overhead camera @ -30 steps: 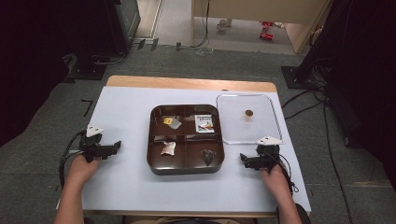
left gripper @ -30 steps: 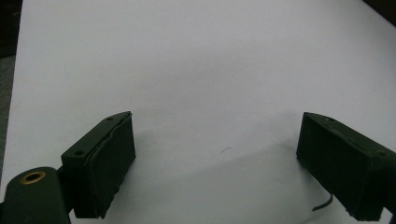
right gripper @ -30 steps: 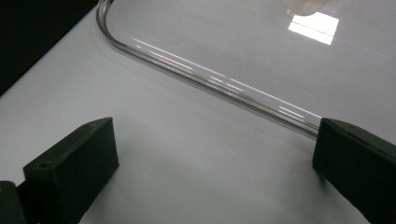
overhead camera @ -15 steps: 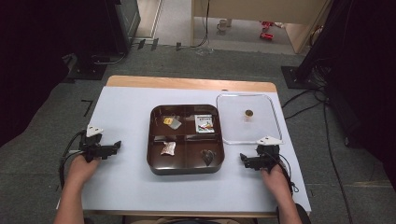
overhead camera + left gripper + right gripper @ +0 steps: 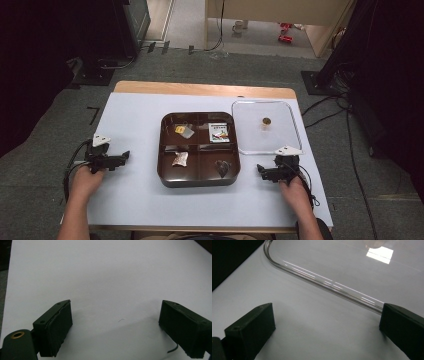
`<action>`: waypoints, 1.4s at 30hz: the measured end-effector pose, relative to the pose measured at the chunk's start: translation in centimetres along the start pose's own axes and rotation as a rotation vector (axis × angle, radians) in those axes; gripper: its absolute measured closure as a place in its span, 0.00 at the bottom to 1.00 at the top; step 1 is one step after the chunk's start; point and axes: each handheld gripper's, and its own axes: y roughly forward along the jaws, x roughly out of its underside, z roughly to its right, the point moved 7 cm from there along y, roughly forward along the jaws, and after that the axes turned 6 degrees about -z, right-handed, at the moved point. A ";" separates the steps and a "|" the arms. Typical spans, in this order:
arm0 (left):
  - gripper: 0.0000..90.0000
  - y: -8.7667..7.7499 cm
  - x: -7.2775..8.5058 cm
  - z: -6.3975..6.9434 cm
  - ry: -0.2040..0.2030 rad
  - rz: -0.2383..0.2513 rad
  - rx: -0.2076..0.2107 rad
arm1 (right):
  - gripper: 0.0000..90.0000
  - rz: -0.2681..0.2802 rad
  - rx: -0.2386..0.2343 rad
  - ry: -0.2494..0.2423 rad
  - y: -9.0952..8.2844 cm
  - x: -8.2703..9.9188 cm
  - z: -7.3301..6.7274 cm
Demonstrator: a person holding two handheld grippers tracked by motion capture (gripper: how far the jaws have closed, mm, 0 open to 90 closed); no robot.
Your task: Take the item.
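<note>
White table point(image 5: 135, 200) bears clear, round-cornered lid point(image 5: 280, 137).

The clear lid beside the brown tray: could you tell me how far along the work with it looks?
Done: the clear lid lies off the brown tray, flat on the table to its right, and the tray's four compartments hold small items. In hand: nothing; the left gripper and right gripper rest open on the table, the right one near the lid's edge. Left: any handling of lid or tray.
</note>
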 end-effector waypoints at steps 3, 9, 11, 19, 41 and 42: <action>0.13 0.0 0.0 0.0 0.000 0.000 -0.001 | 0.00 0.000 0.000 0.000 0.0 0.0 0.0; 0.13 0.0 -0.1 0.0 -0.001 -0.010 -0.002 | 0.00 0.000 0.000 -0.001 0.0 0.0 0.0; 0.13 0.0 -0.2 0.0 -0.005 -0.024 -0.003 | 0.00 -0.001 -0.001 0.001 0.0 0.0 0.0; 0.16 -0.1 -0.4 -0.1 -0.035 -0.042 -0.017 | 0.00 0.001 0.000 0.000 0.0 0.0 0.0; 0.19 -2.3 -2.9 1.8 0.002 -0.074 0.060 | 0.00 0.000 0.000 0.000 0.0 0.0 0.0; 0.19 -2.5 -3.0 1.9 0.012 -0.066 0.067 | 0.00 0.000 0.000 0.000 0.0 0.0 0.0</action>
